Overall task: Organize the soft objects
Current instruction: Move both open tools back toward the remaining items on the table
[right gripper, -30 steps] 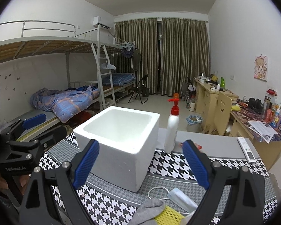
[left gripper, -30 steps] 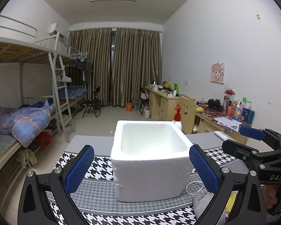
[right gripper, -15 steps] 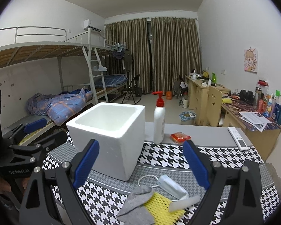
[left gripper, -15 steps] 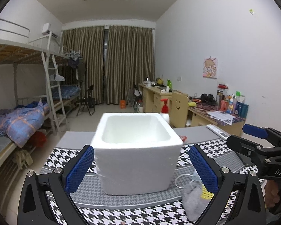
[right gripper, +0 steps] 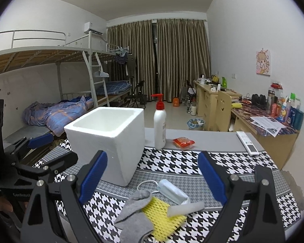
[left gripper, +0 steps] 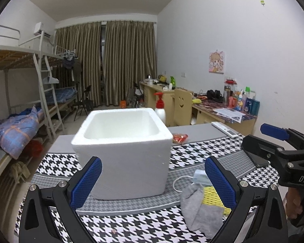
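Observation:
A white foam box (left gripper: pixel 121 151) (right gripper: pixel 109 139) stands empty on the houndstooth cloth (right gripper: pixel 192 160). Right of it lies a pile: a grey sock (right gripper: pixel 134 215) (left gripper: pixel 200 208), a yellow mesh sleeve (right gripper: pixel 162 220) (left gripper: pixel 209 197), a white foam strip (right gripper: pixel 185 207) and a folded face mask (right gripper: pixel 172 190) (left gripper: pixel 199 179). My left gripper (left gripper: pixel 153 184) is open, held in front of the box. Above the pile, my right gripper (right gripper: pixel 153 178) hovers open. Neither holds anything.
A red-capped pump bottle (right gripper: pixel 159 128), a red snack packet (right gripper: pixel 183 142) and a white remote (right gripper: pixel 247 142) sit behind the cloth on the grey table (right gripper: pixel 212 137). Bunk beds (right gripper: pixel 50 109) stand left, cluttered desks (right gripper: pixel 263 119) right.
Both grippers have drawn back and tipped down, so the sock, mesh sleeve and mask now show more fully. Both stay open. Nothing on the table has moved.

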Demonstrator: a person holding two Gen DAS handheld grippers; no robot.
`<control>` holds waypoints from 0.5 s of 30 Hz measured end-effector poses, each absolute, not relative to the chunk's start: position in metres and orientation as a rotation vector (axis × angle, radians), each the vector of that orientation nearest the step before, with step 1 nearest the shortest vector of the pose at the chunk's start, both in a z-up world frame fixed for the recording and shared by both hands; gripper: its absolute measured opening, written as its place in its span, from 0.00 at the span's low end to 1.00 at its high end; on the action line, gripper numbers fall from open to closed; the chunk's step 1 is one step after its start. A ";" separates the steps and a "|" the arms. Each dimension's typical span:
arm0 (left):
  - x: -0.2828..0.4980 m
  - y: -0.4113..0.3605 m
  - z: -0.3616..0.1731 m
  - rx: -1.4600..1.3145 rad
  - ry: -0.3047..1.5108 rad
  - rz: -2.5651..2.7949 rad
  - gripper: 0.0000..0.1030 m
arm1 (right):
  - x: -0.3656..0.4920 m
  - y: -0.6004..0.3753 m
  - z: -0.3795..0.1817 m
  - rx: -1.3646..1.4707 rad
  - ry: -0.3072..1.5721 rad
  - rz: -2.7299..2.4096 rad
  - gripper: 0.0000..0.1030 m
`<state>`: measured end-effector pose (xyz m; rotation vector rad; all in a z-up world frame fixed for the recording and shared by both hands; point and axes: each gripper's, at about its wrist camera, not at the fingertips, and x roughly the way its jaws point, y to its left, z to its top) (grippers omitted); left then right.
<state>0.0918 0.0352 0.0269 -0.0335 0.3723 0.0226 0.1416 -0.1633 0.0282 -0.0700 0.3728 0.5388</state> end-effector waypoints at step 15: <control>0.105 0.016 0.005 -0.013 0.424 -0.030 0.99 | 0.148 -0.179 0.012 -0.061 0.417 0.504 0.91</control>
